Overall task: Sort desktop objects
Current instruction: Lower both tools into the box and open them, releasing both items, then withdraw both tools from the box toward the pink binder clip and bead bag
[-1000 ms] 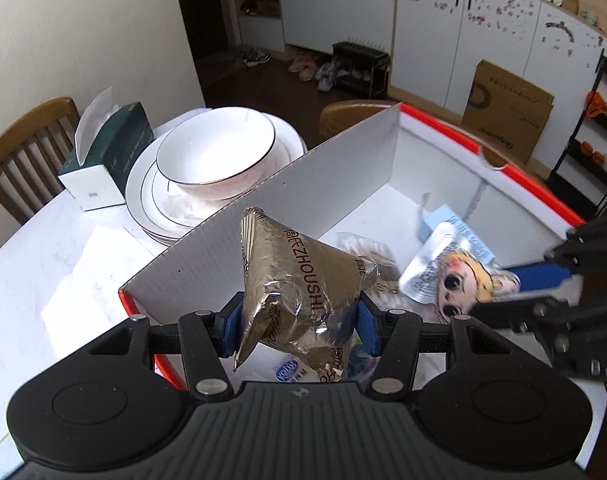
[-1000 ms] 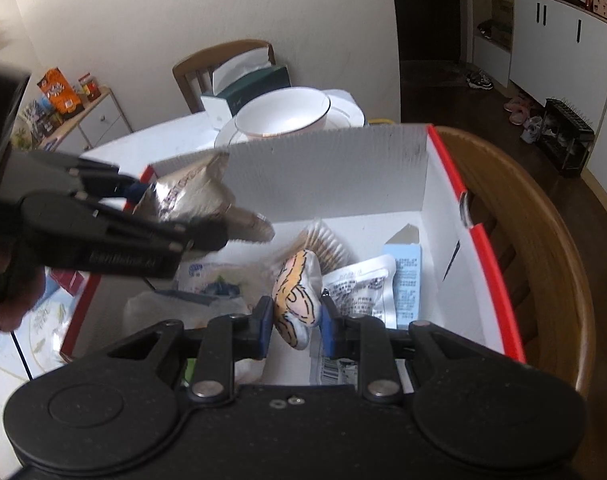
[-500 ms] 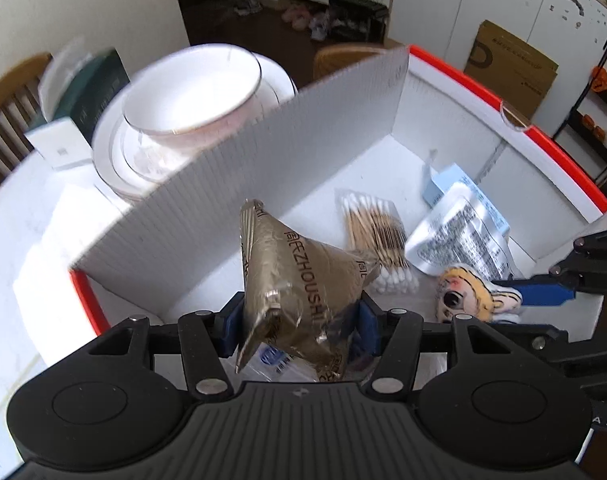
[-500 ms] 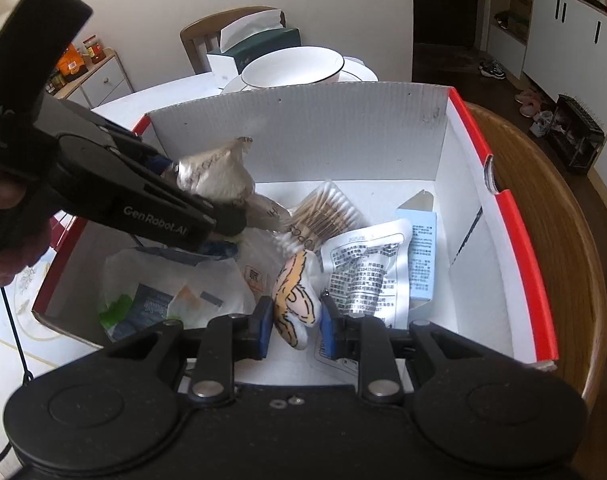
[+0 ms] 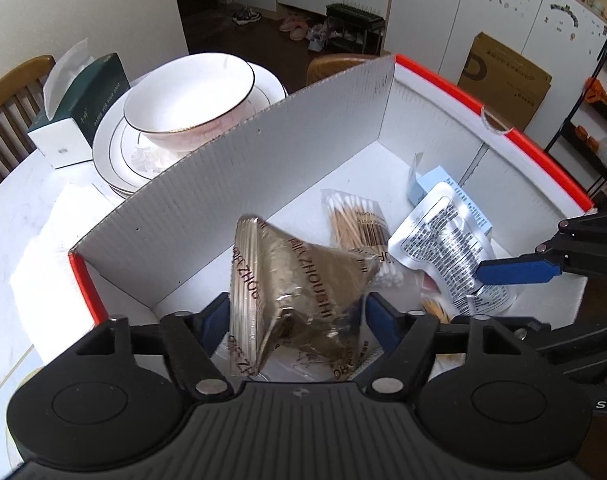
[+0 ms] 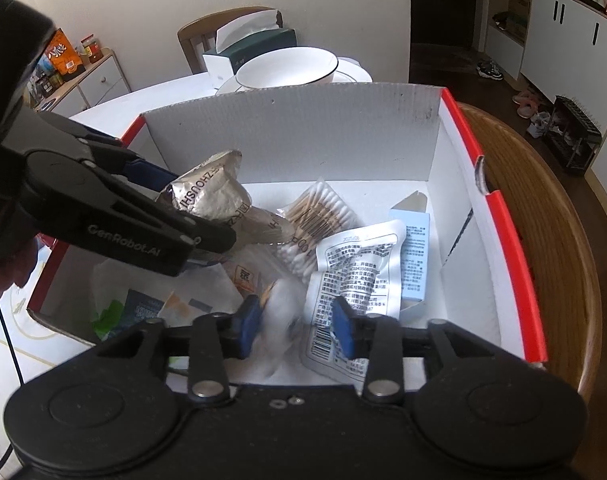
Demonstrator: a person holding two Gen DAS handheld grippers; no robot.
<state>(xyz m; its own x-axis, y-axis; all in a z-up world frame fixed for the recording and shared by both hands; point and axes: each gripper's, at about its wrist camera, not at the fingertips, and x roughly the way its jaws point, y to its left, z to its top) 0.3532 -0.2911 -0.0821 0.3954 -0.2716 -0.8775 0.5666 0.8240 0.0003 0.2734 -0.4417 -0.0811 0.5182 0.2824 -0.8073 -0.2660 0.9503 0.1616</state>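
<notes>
My left gripper (image 5: 297, 316) is shut on a gold foil packet (image 5: 299, 292) and holds it above the near-left part of the red-and-white cardboard box (image 5: 231, 184). The packet also shows in the right wrist view (image 6: 215, 200). My right gripper (image 6: 297, 328) is open over the box's near side; a blurred doll-face toy (image 6: 281, 324) falls between its fingers. In the box lie a cotton swab pack (image 6: 319, 216), a silver sachet (image 6: 355, 272) and a light blue carton (image 6: 413, 256).
Stacked white plates with a bowl (image 5: 191, 96) and a green tissue box (image 5: 79, 104) stand on the white table beyond the box. A wooden chair back (image 6: 543, 248) curves to the right of the box. More wrappers (image 6: 143, 304) lie at the box's left.
My right gripper has opened and let go of the doll-face toy, which drops into the box. My left gripper still holds the gold packet over the box.
</notes>
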